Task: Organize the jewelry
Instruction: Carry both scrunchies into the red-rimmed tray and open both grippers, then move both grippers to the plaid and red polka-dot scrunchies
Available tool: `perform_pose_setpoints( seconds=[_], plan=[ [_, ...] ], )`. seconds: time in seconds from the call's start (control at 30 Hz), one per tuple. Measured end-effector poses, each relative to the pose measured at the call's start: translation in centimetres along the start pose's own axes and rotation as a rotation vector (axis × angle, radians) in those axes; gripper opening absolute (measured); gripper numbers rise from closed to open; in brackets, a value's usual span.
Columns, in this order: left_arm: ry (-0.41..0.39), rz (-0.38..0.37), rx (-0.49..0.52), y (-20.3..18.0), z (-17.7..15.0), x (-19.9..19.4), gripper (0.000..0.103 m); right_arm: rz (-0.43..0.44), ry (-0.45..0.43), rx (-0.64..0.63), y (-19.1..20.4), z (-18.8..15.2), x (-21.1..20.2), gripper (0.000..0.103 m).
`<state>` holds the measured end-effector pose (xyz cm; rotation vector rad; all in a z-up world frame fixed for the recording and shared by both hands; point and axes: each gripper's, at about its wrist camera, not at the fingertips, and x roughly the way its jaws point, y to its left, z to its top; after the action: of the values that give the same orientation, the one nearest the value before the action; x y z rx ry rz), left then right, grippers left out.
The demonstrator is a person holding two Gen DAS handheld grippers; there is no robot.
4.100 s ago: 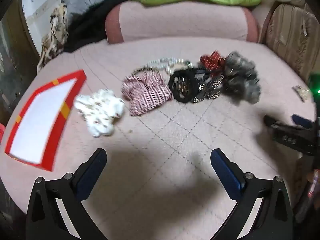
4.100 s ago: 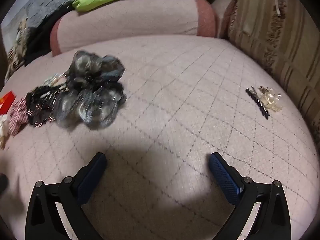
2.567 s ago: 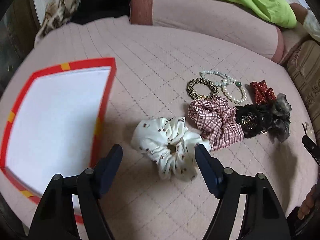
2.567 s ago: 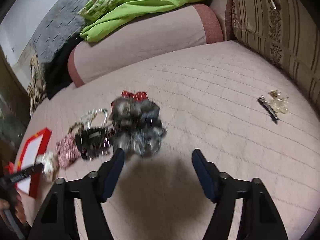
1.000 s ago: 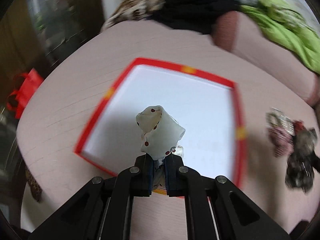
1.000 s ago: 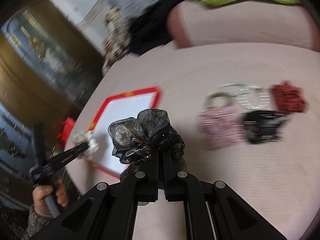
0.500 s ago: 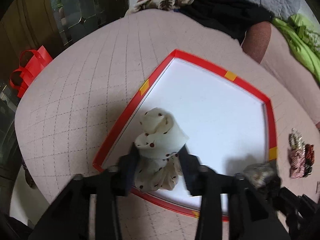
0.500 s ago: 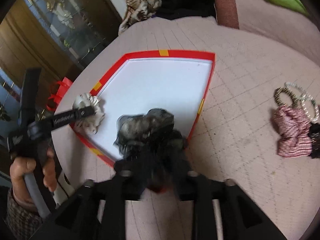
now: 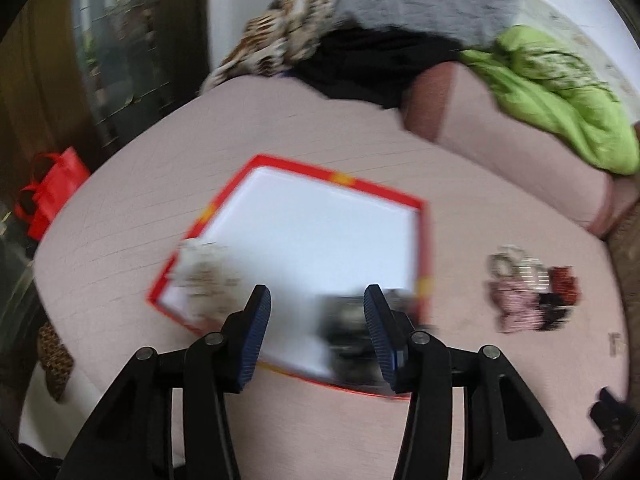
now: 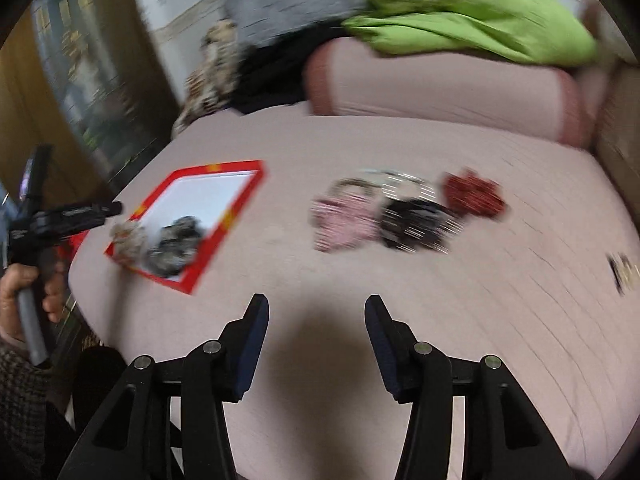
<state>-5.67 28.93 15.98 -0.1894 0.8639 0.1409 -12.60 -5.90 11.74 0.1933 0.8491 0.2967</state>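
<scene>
A red-rimmed white tray (image 9: 348,179) (image 10: 244,194) lies on the pink quilted bed. A white dotted scrunchie (image 9: 208,276) (image 10: 129,237) and a grey-black scrunchie (image 9: 348,332) (image 10: 176,242) lie in its near end. My left gripper (image 9: 316,332) is open and empty above the tray's near edge. My right gripper (image 10: 316,334) is open and empty over bare quilt. A pink plaid scrunchie (image 10: 344,216), a black scrunchie (image 10: 416,220), a red scrunchie (image 10: 472,192) and bead bracelets (image 10: 392,180) lie right of the tray. The frames are blurred.
A pink bolster (image 10: 440,88) with a green blanket (image 10: 472,12) runs along the back. A red bag (image 9: 52,188) sits off the bed's left edge. A small hair clip (image 10: 622,272) lies at the far right. The bed edge drops off at the left.
Both grippers opened and let go of their scrunchies, which now lie in the tray. Both grippers pulled back; the right one swung toward the pile.
</scene>
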Motion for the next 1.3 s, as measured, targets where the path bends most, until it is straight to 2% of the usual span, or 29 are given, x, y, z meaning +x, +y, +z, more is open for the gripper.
perform_pose_setpoints(
  seconds=[0.1,0.27,0.37,0.5,0.63,0.83,1.0,1.17,1.3],
  plan=[
    [-0.001,-0.075,0.002,-3.0,-0.2,-1.1,0.057,-0.019,-0.024,0.084,-3.0,-1.3,-1.6,0.054],
    [0.056,-0.162,0.084,-9.9,-1.7,-1.3,0.057,-0.047,-0.068,0.171,-5.7,-2.5,-3.2,0.054],
    [0.064,-0.211,0.122,-13.0,-3.2,-1.8,0.058,-0.062,-0.087,0.193,-6.7,-2.6,-4.3,0.054],
    [0.091,-0.236,0.195,-16.1,-5.3,-1.7,0.058,-0.08,-0.102,0.219,-7.1,-2.9,-4.8,0.056],
    [0.109,-0.247,0.199,-16.1,-6.4,-1.8,0.058,-0.07,-0.083,0.249,-7.3,-3.3,-4.0,0.056],
    [0.134,-0.184,0.145,-13.0,-6.6,-1.1,0.058,-0.048,-0.048,0.262,-7.4,-3.7,-2.1,0.056],
    [0.147,-0.161,0.121,-11.5,-6.5,0.2,0.058,-0.045,-0.028,0.286,-8.1,-3.8,-0.6,0.056],
    [0.167,-0.194,0.155,-13.4,-6.2,2.5,0.058,-0.055,0.001,0.316,-9.4,-3.6,1.1,0.056],
    [0.185,-0.221,0.209,-15.9,-5.8,5.2,0.058,-0.054,0.002,0.341,-11.2,-2.0,2.7,0.056]
  ],
)
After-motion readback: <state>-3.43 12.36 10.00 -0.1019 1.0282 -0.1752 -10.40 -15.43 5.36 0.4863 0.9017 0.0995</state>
